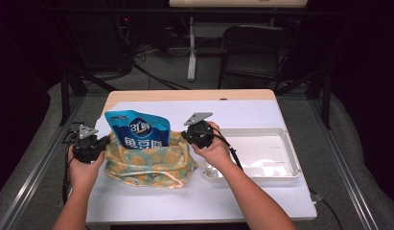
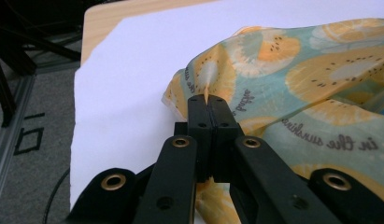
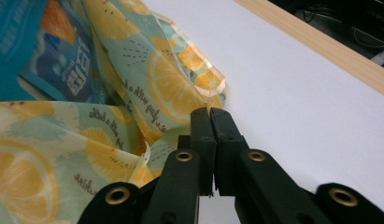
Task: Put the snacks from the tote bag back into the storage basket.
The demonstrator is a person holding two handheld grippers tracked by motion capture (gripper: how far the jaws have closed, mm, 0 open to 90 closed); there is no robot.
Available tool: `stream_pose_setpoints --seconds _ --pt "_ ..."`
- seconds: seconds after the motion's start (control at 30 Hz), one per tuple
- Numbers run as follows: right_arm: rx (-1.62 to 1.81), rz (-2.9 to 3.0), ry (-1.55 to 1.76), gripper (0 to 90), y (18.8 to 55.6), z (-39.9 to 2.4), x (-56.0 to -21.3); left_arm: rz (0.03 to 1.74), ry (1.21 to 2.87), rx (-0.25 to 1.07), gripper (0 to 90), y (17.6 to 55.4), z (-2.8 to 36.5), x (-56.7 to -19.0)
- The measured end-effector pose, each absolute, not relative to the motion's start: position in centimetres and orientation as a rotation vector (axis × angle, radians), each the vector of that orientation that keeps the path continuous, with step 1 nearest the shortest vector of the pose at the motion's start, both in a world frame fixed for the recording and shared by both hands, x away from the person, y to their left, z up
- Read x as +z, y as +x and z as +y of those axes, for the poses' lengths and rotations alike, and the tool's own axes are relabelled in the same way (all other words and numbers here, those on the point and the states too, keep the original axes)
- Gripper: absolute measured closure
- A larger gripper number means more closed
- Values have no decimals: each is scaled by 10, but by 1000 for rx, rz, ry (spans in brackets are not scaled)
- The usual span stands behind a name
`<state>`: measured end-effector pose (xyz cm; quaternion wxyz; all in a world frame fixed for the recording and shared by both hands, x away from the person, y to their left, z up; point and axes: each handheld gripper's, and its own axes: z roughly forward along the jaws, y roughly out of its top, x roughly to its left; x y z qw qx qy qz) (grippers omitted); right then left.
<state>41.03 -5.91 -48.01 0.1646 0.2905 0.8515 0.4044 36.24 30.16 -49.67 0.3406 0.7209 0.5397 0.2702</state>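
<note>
Item: fabric drawstring bag [image 1: 149,165], holding a blue pouch [image 1: 137,128], on the white-covered table [image 1: 261,201], centre-left, just beside a white tray [image 1: 290,155]

Grip: left hand-held gripper [image 1: 99,143] clamped on the bag's left rim, a thin fold of cloth pinched between the closed jaws, as the left gripper view shows [image 2: 209,100]. Right hand-held gripper [image 1: 191,135] likewise closed on the right rim, the hem nipped at the jaw tips [image 3: 211,112]

Handling advice, as a judgement: keep both pinches firm and level; spread or lower the mouth evenly so that the pouch stays upright. A one-sided pull would likely tip the pouch or slip the thin hem out of the jaws. Move both hands together, slowly

Materials:
- Bag: soft woven cloth, pale teal with orange citrus slices and script lettering; limp, creased, slumped round its load; pale cord at the lower edge
- Pouch: glossy plastic film, blue with white lettering, flat-topped, standing half out of the bag
- Tray: rigid white plastic, shallow, rounded corners
- Table: light wood edge under a smooth white sheet
</note>
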Motion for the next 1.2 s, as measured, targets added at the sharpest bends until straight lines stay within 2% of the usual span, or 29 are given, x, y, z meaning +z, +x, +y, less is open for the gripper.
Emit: stream_pose_setpoints --seconds 0.37,1.2 --pt "1072 2475 804 900 409 -50 -493 1439 1856 650 895 355 304 -518" --pt "982 2505 777 900 401 -47 -511 1468 1891 671 882 346 303 -538"
